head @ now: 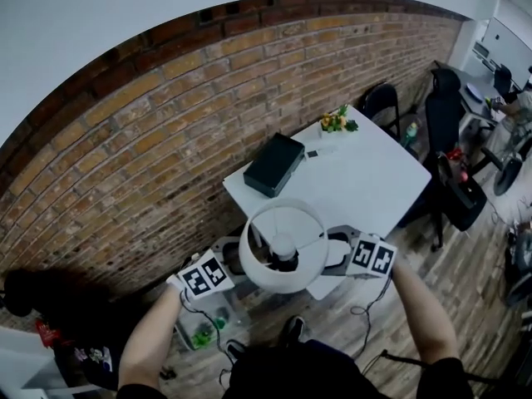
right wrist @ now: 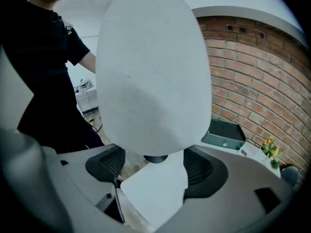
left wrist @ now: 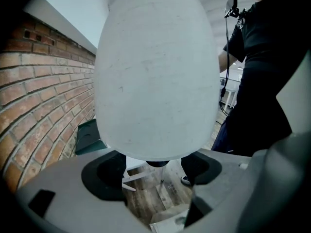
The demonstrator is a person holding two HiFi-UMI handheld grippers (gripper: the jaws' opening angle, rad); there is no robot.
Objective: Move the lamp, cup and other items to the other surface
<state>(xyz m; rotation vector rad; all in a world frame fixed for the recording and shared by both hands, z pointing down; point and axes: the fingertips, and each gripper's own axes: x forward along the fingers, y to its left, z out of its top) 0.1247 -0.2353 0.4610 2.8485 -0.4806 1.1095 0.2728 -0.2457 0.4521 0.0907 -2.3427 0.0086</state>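
Observation:
Seen from above in the head view, the white lamp (head: pixel 283 243) hangs over the floor just off the white table's (head: pixel 366 181) near corner. My left gripper (head: pixel 231 256) and right gripper (head: pixel 339 252) flank it from opposite sides, under the shade. In the left gripper view the shade (left wrist: pixel 155 72) fills the frame above the left gripper (left wrist: pixel 155 174). Its jaws stand wide apart, and the dark socket stub (left wrist: pixel 158 163) sits between them without touching. The right gripper (right wrist: pixel 151 166) shows the same under the shade (right wrist: pixel 153 72), with the table's corner (right wrist: pixel 155 198) below. No cup is in sight.
On the table lie a dark green box (head: pixel 273 164), a small flower bunch (head: pixel 337 123) and a tiny dark item (head: pixel 312 153). A brick wall (head: pixel 125 140) runs behind. Black chairs (head: pixel 443 110) stand at the far right, and clutter (head: pixel 204 331) lies on the wooden floor at lower left.

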